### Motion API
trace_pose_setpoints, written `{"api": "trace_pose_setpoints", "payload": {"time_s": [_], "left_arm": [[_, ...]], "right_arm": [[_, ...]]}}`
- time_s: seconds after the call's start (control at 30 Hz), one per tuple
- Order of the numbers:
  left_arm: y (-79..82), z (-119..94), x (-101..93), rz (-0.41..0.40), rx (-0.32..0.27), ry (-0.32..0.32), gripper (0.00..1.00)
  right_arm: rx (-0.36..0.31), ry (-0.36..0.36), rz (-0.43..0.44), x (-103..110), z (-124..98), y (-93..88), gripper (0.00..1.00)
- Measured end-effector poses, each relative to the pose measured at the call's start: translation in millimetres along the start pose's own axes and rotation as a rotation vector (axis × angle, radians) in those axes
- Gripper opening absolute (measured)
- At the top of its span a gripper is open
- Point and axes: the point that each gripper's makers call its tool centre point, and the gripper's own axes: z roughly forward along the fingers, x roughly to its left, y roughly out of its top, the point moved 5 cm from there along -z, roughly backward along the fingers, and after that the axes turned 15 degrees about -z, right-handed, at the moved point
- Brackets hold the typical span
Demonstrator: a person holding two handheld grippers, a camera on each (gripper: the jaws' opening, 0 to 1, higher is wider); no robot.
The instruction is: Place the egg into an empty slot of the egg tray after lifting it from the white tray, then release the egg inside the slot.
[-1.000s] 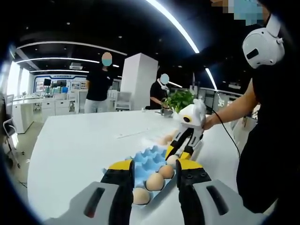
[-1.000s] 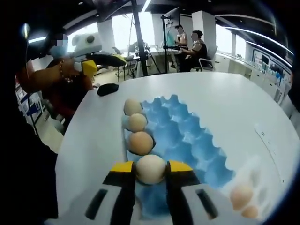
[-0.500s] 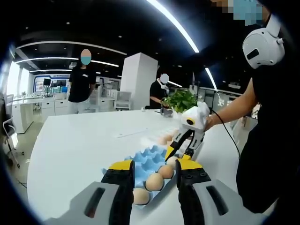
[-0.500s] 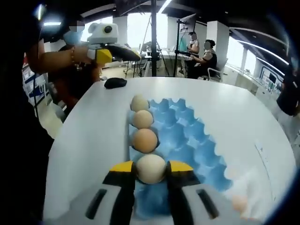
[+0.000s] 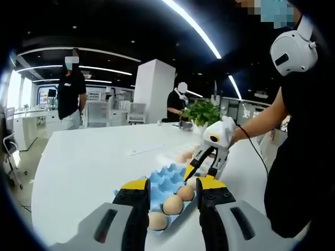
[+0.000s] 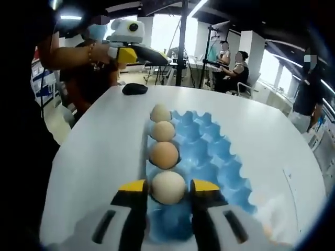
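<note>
Egg (image 6: 168,187): pale, seated in the near end slot of the edge row, between the yellow tips of the right tongs (image 6: 168,189).
Right tongs: jaws parted slightly wider than the egg, a thin gap showing on each side; the grip appears let go, so release looks done or nearly so.
Egg tray (image 6: 209,157): blue moulded tray on the white desk (image 6: 94,157); three more eggs fill the same edge row beyond the placed one, the other slots showing bare.
Left tongs (image 5: 170,189): held well back above the desk, jaws apart and gripping nothing, probably to leave the tray clear.
White tray (image 6: 272,217): faint at the desk's right edge; contents too blurred to tell.
</note>
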Motion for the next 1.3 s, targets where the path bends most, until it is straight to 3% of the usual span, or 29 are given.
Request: {"api": "trace_pose_setpoints", "payload": {"time_s": [0.1,0.73,1.03,1.3], "left_arm": [[0.4,-0.1,0.2,0.0,-0.003,-0.001,0.35],[1.1,0.3,1.6,0.005,0.002,0.006,0.39],[1.0,-0.4,0.3,0.005,0.005,0.002,0.38],[0.6,-1.0,-0.2,0.006,0.007,0.002,0.37]], "right_arm": [[-0.011,-0.009,0.041,-0.4,-5.2,-1.2,0.33],[-0.054,-0.06,0.064,-0.8,-20.9,2.4,0.46],[-0.049,-0.065,0.063,1.0,-24.9,1.1,0.42],[-0.03,-0.118,0.123,4.3,-54.9,-17.7,0.41]]}}
